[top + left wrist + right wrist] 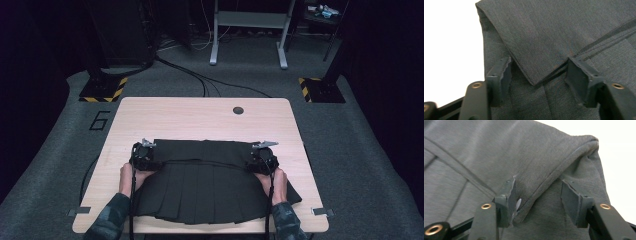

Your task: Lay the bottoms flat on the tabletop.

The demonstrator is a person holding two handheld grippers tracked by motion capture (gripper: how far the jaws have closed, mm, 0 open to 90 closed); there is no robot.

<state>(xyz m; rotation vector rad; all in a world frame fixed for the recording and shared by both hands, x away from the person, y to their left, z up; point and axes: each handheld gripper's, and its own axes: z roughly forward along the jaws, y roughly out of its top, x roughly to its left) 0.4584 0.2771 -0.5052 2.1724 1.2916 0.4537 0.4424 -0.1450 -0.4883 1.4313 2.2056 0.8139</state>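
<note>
My left claw (pixel 537 75) stands part open over a folded corner of the skirt (pixel 554 35); the cloth edge lies between its pads (pixel 499 77), which don't press it. My right claw (pixel 537 197) is the same: jaws part open, a folded corner between them, perhaps brushing one pad, no grip that I can see. From above, the dark skirt (pixel 210 187) lies flat on the near half of the table (pixel 200 117), waistband end folded toward me.

Left gripper (pixel 144 156) and right gripper (pixel 262 158) side by side, level, fingers (pixel 499 75) part-open.
</note>
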